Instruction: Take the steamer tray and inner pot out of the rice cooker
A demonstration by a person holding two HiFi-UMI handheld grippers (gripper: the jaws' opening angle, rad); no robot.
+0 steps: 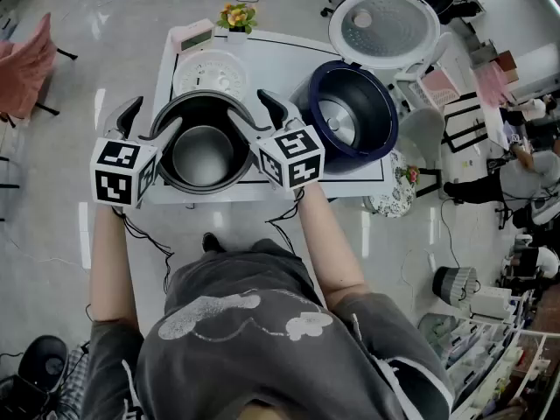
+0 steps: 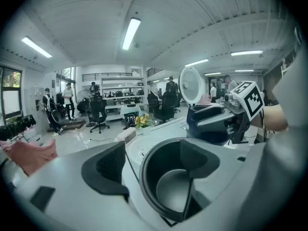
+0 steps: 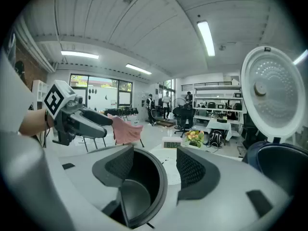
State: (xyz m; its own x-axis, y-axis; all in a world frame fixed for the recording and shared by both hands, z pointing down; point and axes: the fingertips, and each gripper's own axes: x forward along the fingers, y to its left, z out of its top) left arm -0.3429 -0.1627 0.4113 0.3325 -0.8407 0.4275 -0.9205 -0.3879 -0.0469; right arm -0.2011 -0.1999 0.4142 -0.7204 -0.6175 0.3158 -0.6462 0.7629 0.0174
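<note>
The dark inner pot (image 1: 203, 151) stands on the white table (image 1: 350, 182), outside the navy rice cooker (image 1: 350, 112), whose lid (image 1: 385, 24) is up. Behind the pot lies the white steamer tray (image 1: 210, 73). My left gripper (image 1: 150, 122) is open at the pot's left rim and my right gripper (image 1: 254, 112) is open at its right rim. In the left gripper view the jaws (image 2: 153, 162) straddle the rim of the pot (image 2: 168, 186) without pressing it. The right gripper view shows the same: its jaws (image 3: 155, 170) stand wide over the pot's rim (image 3: 161, 186).
A small pot of flowers (image 1: 237, 16) and a digital clock (image 1: 194, 35) sit at the table's far edge. A pink-draped chair (image 1: 26, 68) stands at the left. Shelves, chairs and people fill the room to the right.
</note>
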